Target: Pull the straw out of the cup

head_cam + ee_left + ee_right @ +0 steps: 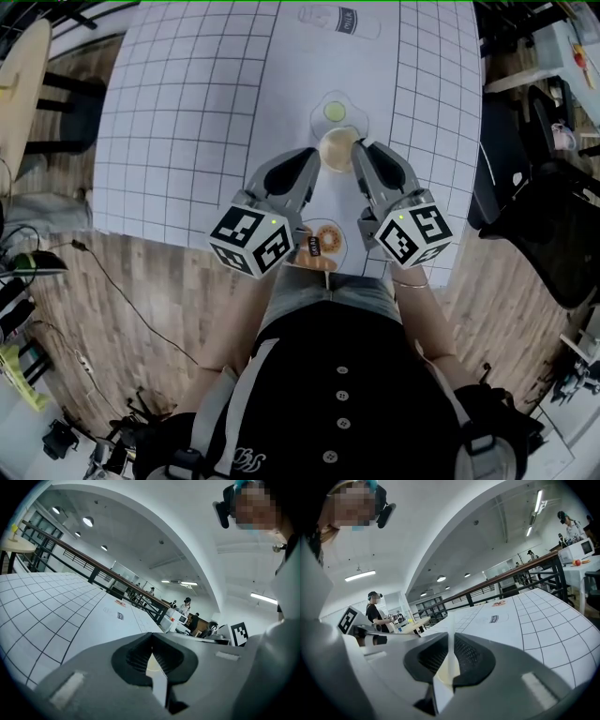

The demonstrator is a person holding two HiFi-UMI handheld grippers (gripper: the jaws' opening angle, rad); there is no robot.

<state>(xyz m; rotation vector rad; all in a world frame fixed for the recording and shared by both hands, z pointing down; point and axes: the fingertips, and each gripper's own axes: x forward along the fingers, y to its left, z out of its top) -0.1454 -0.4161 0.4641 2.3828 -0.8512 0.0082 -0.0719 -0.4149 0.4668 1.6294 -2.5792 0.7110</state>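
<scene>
A cream round cup (337, 148) sits on the white gridded worktop (187, 112), between the two tongs. The right tongs (450, 641) are clenched on a thin white straw (450, 632), which stands upright over the cup. The left tongs (151, 641) are closed tip to tip at the cup's left edge. Whether they pinch its rim is unclear.

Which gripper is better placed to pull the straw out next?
Right: the straw is pinched between the right gripper's jaws above the cup; the left gripper's jaws meet on nothing.
</scene>
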